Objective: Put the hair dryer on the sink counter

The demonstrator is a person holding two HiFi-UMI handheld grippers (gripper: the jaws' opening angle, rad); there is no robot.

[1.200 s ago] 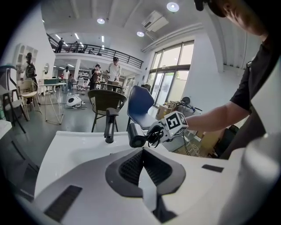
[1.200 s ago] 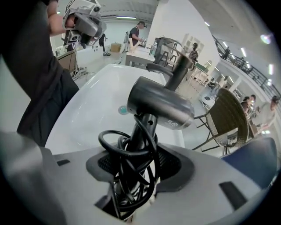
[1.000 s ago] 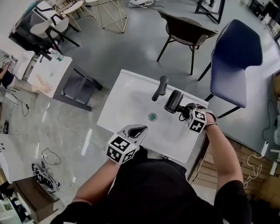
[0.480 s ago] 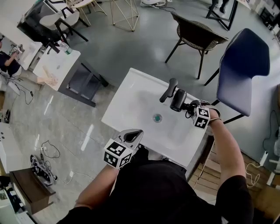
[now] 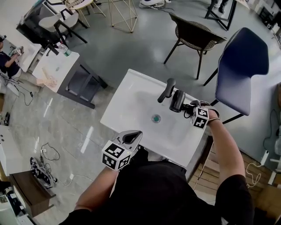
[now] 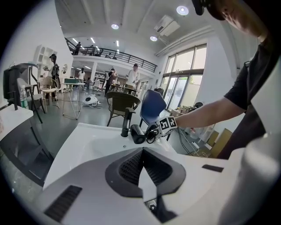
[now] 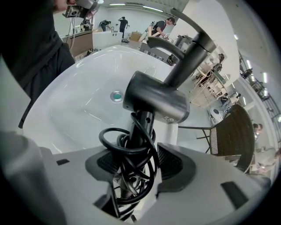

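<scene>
Room bright, light even. Ceiling spots point(image 6: 182, 9) overhead, tall windows point(image 6: 186, 72) pour daylight in at right of left gripper view. Polished floor point(image 5: 83, 140) carries pale streaks of glare. White sink point(image 5: 131, 99) nearly blown out, basin detail thin. Soft sheen along hair dryer point(image 7: 156, 103) barrel; shadows faint. Both gripper views fisheye: black corners, straight lines bowed near edges. Left gripper point(image 6: 142, 151) body close to lens, soft. Head view slightly grainy, edges curved.

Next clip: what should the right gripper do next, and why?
Probably ease the hair dryer down onto the sink counter beside the faucet: the right gripper, jaws just opened slightly, grips its cord-wrapped handle; counter contact is unclear.
</scene>
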